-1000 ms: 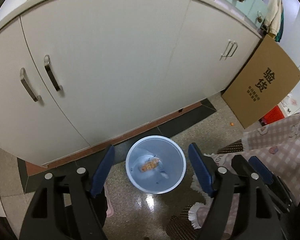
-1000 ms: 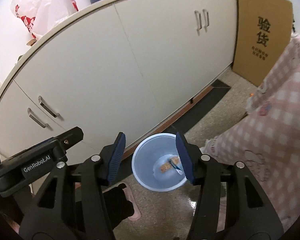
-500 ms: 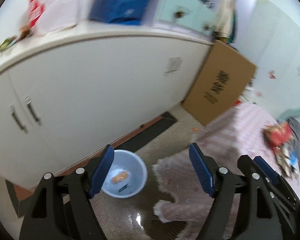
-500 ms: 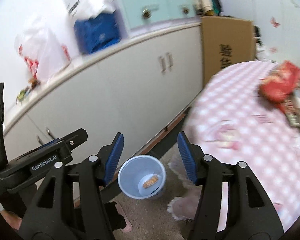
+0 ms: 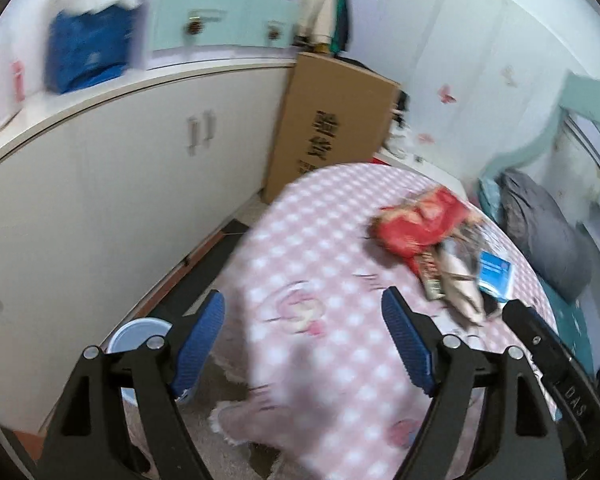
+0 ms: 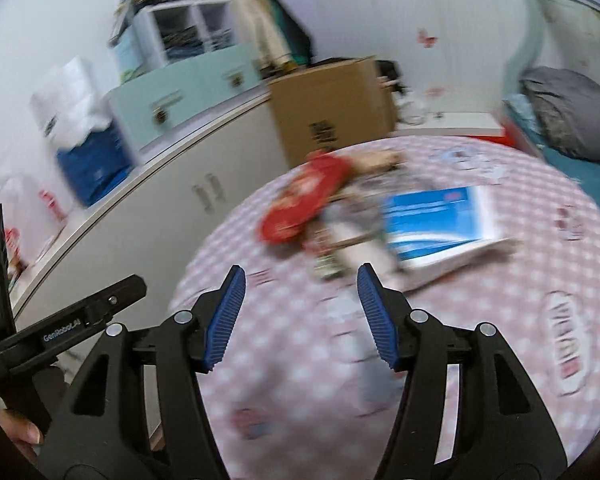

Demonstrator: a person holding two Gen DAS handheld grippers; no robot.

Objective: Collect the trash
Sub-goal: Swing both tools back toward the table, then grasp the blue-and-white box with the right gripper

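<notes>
Trash [image 6: 300,208]: a red snack bag, crumpled wrappers and a blue-and-white booklet [image 6: 436,220] lie heaped together on the pink checked table [image 6: 500,320]. Your left hand-held gripper [image 5: 304,336] and right hand-held gripper [image 6: 300,316] hang above the cloth, both spread with nothing between the pads, jaws having just opened further. The pale-blue bin [image 5: 138,334] stands on the floor beside the white cabinet [image 5: 120,184].

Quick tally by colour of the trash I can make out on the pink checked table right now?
Red: 1, the red snack bag
Blue and white: 1, the blue-and-white packet
Pale or mixed wrappers between them: too blurred to count
Total told apart for sure: 2
</notes>
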